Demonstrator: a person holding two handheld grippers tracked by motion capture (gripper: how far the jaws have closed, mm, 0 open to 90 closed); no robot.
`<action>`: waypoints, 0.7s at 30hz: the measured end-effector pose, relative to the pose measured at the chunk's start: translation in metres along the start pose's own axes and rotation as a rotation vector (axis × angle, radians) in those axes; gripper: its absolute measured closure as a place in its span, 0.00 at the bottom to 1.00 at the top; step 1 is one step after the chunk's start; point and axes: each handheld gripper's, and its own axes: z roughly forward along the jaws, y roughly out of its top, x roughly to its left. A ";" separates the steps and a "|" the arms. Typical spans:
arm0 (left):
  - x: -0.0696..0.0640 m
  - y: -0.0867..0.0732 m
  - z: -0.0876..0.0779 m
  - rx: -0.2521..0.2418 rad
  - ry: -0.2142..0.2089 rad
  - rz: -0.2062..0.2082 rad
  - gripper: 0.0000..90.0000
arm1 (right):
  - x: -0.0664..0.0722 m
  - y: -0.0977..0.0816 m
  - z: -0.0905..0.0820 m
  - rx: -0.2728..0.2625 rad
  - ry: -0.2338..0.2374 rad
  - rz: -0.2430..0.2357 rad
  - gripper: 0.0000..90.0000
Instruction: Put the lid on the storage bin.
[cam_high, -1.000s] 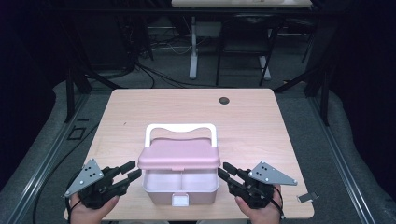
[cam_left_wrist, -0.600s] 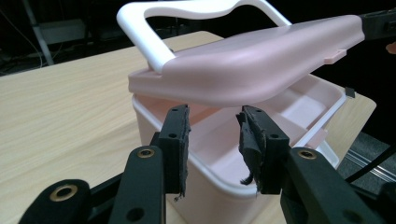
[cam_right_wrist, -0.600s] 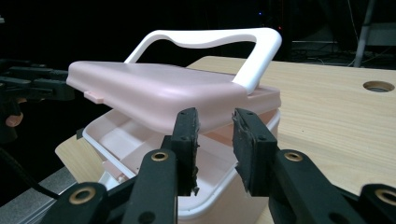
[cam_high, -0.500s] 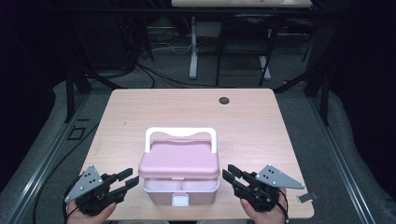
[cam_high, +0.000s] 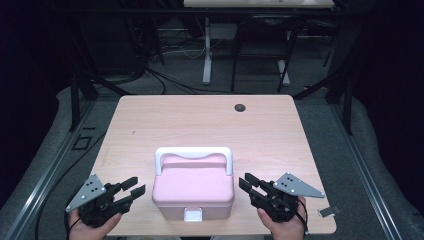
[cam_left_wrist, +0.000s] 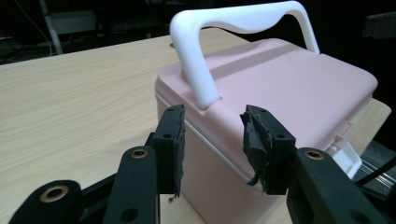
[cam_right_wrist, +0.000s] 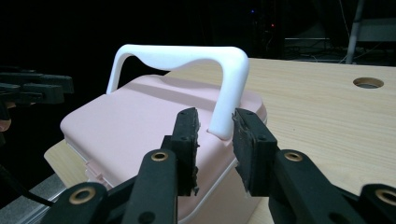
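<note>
Since the earlier frames, both grippers have drawn back from the pink box (cam_high: 193, 187), which sits shut at the table's (cam_high: 200, 120) near edge. Left gripper (cam_high: 134, 189): jaws just opening, released, holding nothing. Right gripper (cam_high: 248, 182): jaws apart, off the box, empty.

A pink box (cam_high: 193, 187) sits on the wooden table (cam_high: 200, 120).

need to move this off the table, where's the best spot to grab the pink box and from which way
Probably the white handle: it stands upright over the lid of the pink box, leaving a gap beneath its top bar. Come from above and close a claw across the middle of that bar. The box's sides look wide and smooth, so they offer a poorer grip.
</note>
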 end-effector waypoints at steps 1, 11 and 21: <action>0.001 0.001 0.001 0.001 0.005 -0.003 0.65 | -0.001 0.000 0.001 -0.010 0.008 0.001 0.78; 0.019 0.007 0.009 -0.013 0.042 -0.031 0.64 | -0.012 0.005 0.012 -0.003 -0.017 0.020 0.78; 0.035 0.003 0.022 -0.004 0.085 -0.050 0.63 | -0.027 0.003 0.019 -0.003 -0.043 0.060 0.78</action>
